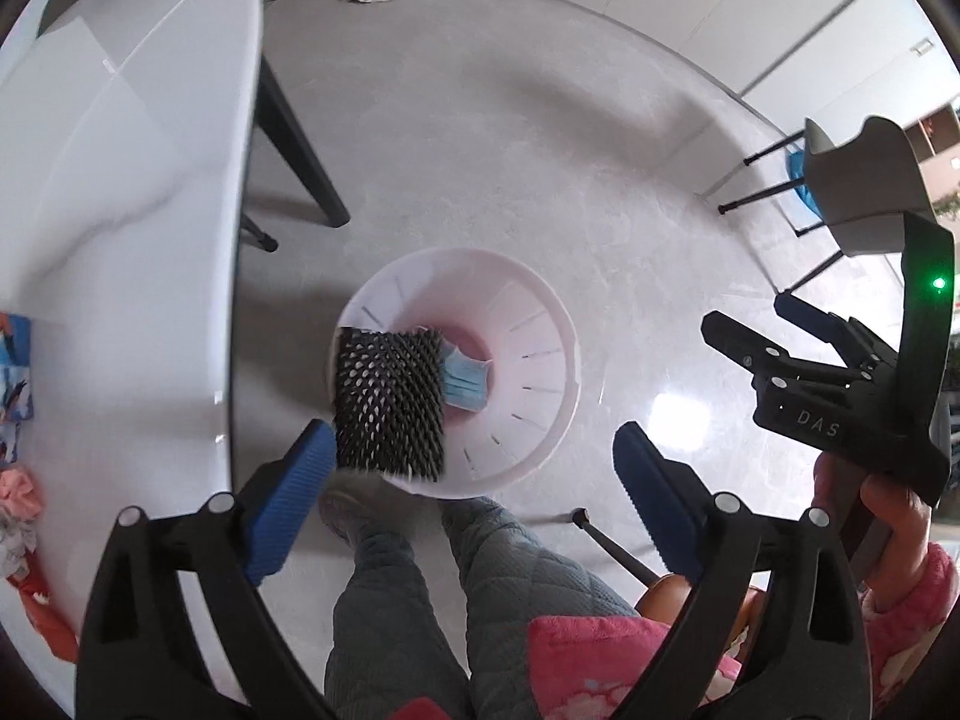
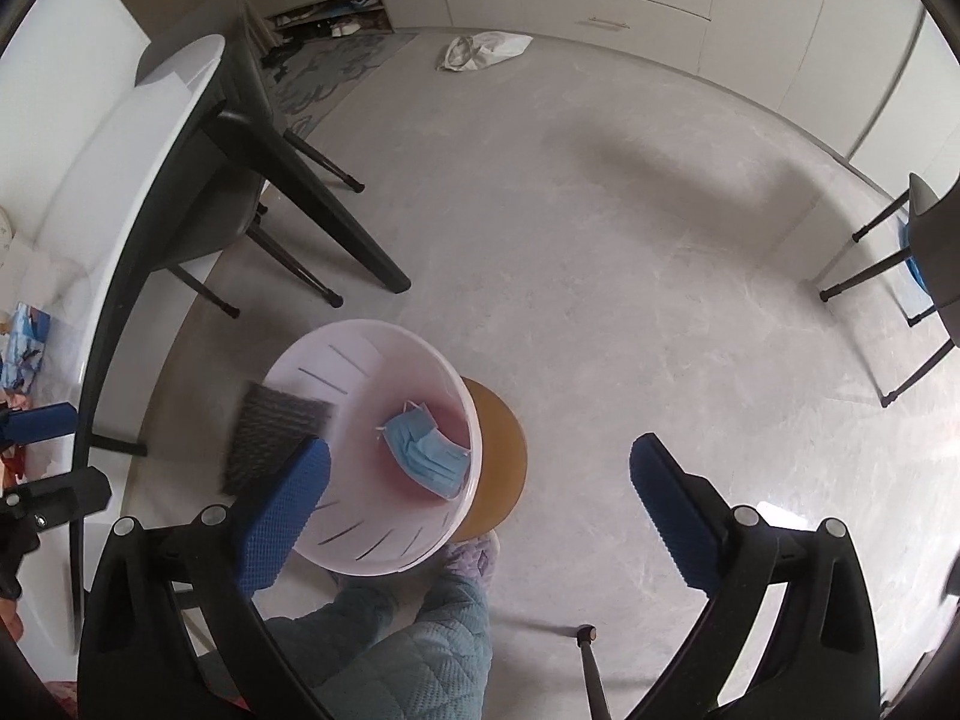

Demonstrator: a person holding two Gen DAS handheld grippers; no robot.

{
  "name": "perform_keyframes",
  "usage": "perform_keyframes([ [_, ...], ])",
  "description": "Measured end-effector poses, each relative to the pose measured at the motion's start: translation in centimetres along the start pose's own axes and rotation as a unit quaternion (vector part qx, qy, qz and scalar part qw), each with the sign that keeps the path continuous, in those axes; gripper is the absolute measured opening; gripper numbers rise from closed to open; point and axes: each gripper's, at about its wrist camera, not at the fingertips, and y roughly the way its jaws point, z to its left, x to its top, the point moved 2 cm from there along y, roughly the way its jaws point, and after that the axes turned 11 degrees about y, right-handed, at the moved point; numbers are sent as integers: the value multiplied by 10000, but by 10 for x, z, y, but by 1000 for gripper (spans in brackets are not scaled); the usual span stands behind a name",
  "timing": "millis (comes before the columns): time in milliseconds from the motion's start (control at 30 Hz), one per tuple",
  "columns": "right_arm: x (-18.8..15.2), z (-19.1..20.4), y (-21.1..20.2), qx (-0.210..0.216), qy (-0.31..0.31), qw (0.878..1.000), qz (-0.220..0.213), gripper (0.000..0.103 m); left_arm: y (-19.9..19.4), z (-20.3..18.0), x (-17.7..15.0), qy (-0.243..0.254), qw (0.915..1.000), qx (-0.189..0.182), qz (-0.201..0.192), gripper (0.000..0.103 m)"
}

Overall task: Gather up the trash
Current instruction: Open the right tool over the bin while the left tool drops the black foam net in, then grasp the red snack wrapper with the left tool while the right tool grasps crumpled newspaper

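Blue ribbed pads on the left gripper [image 1: 474,474] stand wide apart with nothing between them, and it hangs right over the white bin [image 1: 543,372]. The right gripper [image 2: 480,501] is spread just as wide and empty too, off to the bin's side over bare floor [image 2: 630,240].

A black perforated mesh sheet [image 1: 390,402] is caught at the bin's near rim, blurred in both views, so I'd guess it's dropping in. Part of it overlaps the rim, though, and that's my worry: it could catch on the edge and hang there, or slide out onto the floor next to the person's quilted trousers [image 1: 480,588]. A blue face mask [image 2: 427,456] already lies at the bottom of the bin, so that piece is in.

The other risk is the bin itself. In the right wrist view it seems to sit on a round wooden stool [image 2: 501,462], or at least half over it, so a bump from either gripper could tip it.

Left of the bin is the white desk [image 1: 120,210], with colourful packets [image 1: 15,384] and crumpled bits near its edge, probably more trash. Its dark leg [image 2: 312,204] stands close by. Farther off, a white bag [image 2: 486,51] lies on the floor by the cabinets, and a chair [image 2: 924,252] is at the right.
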Motion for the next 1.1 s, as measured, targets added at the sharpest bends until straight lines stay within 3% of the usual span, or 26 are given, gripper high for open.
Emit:
perform_keyframes([
  [133, 6, 10, -16, -1, -208, 9997, -109, 99, -24, 13, -4, -235, 9991, 182, -295, 90],
  [233, 12, 29, -38, 101, -429, 9986, -280, 99, -56, 18, -5, -334, 9964, 294, -727, 90],
  [433, 23, 87, -85, 465, -984, 9917, -678, 99, -140, 35, -25, -339, 9839, 749, -1590, 92],
  [567, 27, 134, -112, 794, -1412, 9824, -932, 100, -180, 51, -48, -304, 9759, 1028, -1903, 93],
  [700, 25, 187, -126, 1094, -1922, 9696, -1048, 100, -206, 81, -81, -674, 9677, 1386, -1993, 95],
  [833, 19, 233, -129, 1324, -2360, 9571, -1038, 100, -220, 118, -120, -1307, 9597, 1496, -1988, 95],
  [1000, 2, 286, -123, 1588, -2766, 9445, -781, 100, -222, 172, -178, -2015, 9470, 1670, -1861, 95],
  [1100, -13, 317, -115, 1665, -2958, 9388, -584, 100, -203, 204, -208, -2287, 9455, 1591, -1688, 95],
])
